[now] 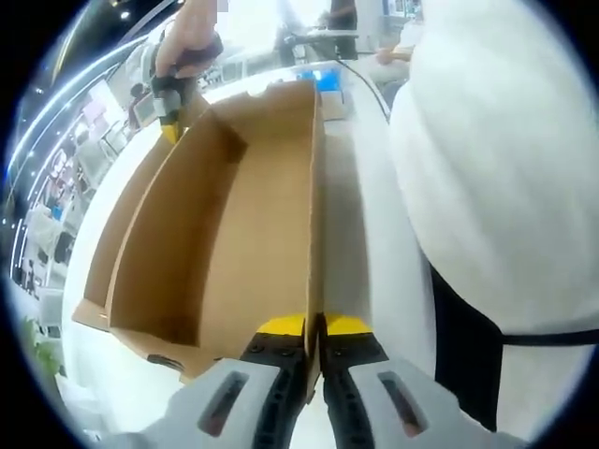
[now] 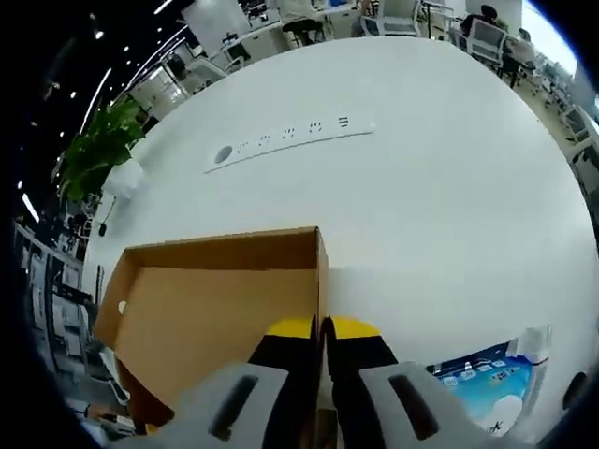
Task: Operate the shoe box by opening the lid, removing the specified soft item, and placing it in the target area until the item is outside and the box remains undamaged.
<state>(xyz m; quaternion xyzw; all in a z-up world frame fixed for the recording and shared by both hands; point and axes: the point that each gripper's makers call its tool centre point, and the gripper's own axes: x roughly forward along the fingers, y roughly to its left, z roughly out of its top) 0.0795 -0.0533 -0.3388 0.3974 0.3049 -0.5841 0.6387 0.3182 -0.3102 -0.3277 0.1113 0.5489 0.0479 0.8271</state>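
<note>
White worktop (image 2: 440,187) spreads wide under office lighting, with desks and chairs along its far edge, a potted plant (image 2: 98,150) off one side and a strip of sockets (image 2: 290,136) set into the surface. On it stands the cardboard shoe box (image 1: 225,215), open-topped, its brown interior showing.

Each gripper is clamped on a wall of the box. The left gripper (image 1: 314,329) has its yellow-tipped jaws shut on the top edge of one side wall, the cardboard running up between them. The right gripper (image 2: 321,329) pinches a wall edge the same way, near a corner of the box. Holding the box at two ends like this probably steadies it, or lifts and tilts it, so the contents can be reached without crushing the card.

In the left gripper view the box runs away lengthwise and its inside looks bare; no soft item can be made out there, and I cannot tell whether one lies hidden at the near end. That view also catches the right gripper (image 1: 178,98) at the far end, held in a hand (image 1: 187,42), and the person's white clothing along the worktop's edge. The right gripper view adds the open worktop beyond the box and a blue printed packet (image 2: 482,374) near the worktop's edge.
</note>
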